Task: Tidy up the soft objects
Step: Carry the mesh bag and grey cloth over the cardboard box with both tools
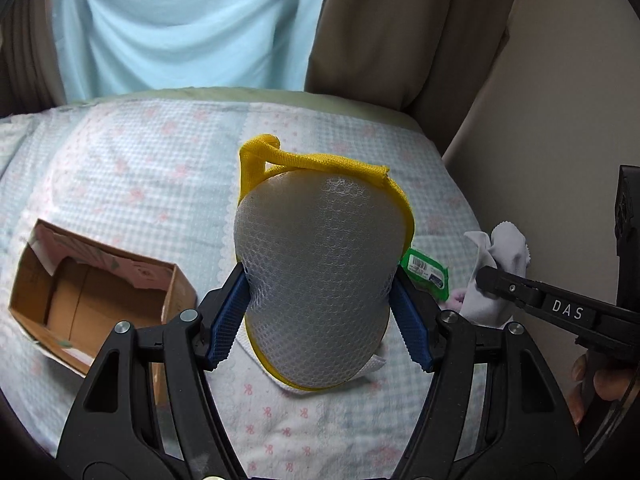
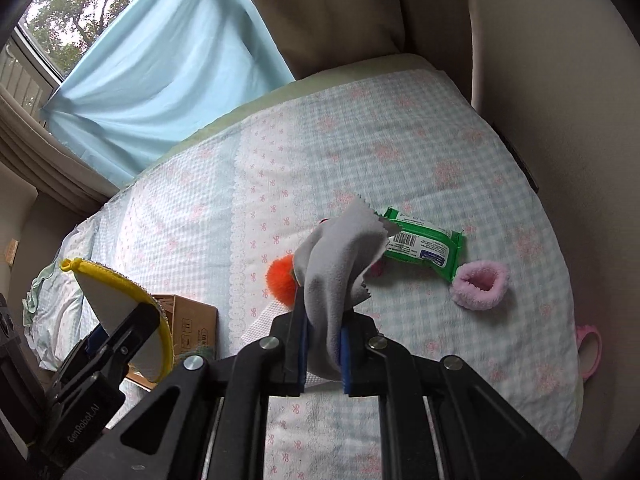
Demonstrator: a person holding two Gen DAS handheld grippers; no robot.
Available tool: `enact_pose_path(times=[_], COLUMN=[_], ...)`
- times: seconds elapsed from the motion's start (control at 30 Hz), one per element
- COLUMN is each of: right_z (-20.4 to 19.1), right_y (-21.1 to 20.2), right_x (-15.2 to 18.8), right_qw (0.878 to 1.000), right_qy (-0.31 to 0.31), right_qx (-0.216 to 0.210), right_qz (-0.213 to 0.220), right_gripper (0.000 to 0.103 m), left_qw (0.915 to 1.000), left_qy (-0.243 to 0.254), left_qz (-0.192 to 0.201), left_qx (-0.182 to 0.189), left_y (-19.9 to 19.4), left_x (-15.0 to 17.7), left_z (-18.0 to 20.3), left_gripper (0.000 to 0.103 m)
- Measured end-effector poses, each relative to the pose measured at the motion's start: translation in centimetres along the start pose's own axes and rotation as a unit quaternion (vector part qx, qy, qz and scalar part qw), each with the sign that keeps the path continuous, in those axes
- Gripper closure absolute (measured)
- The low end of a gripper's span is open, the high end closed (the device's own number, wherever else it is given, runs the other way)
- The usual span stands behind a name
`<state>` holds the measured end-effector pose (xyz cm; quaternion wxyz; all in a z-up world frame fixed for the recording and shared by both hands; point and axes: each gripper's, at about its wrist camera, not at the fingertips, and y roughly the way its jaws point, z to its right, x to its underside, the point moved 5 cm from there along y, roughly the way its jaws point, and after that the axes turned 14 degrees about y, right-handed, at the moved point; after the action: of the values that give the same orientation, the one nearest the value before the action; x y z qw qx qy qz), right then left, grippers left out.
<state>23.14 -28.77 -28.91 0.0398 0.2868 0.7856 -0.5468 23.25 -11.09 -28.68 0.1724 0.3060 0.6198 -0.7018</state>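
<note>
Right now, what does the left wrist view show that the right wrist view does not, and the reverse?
Only the left wrist view shows the open inside of the cardboard box and part of a hand.

Only the right wrist view shows the orange pompom, the pink fuzzy ring and the window.

Both show the mesh sponge with yellow trim in the left gripper, the grey cloth in the right gripper, the green wipes pack and the checked bedspread.

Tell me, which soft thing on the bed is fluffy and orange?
The orange pom-pom, lying on the bed just behind the gray cloth in the right gripper. The other fluffy thing, the pink scrunchie, lies farther right.
</note>
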Motion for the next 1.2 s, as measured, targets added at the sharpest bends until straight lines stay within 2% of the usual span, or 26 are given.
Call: enact_pose_path(times=[0.3,0.5,0.67,0.8,0.97,1.2], right_z=[-8.6,-15.5,-21.0,-24.9,-29.4,-33.2], right_y=[-7.2,-8.5,-6.8,-4.2,-0.5,5.4], right_x=[2.1,5.5,9.5,12.2,14.9,17.0], right_qw=[0.998,0.996,0.997,0.998,0.998,0.996], right_qy=[-0.053,-0.066,-0.059,-0.056,-0.064,-0.081], right_qx=[-0.020,-0.020,-0.004,0.011,0.023,0.034], right_qz=[0.037,0.050,0.045,0.037,0.013,-0.034], right_gripper=[0.091,0.091,0.091,0.091,0.091,0.091], left_qw=[0.9996,0.9993,0.9992,0.9987,0.9970,0.9916], left_qy=[-0.001,0.020,0.040,0.042,0.049,0.075], left_qz=[0.026,0.029,0.001,-0.027,-0.061,-0.105], left_qx=[-0.012,-0.010,-0.001,0.010,0.004,0.004], left_y=[-8.9,-12.9,-14.3,-13.9,-12.8,-9.6], left_x=[-2.6,-2.9,-1.7,-0.2,1.3,3.6], left_z=[-5.1,-10.7,-16.7,-22.1,-28.0,-32.3], left_gripper=[0.038,0.038,0.038,0.038,0.038,0.038])
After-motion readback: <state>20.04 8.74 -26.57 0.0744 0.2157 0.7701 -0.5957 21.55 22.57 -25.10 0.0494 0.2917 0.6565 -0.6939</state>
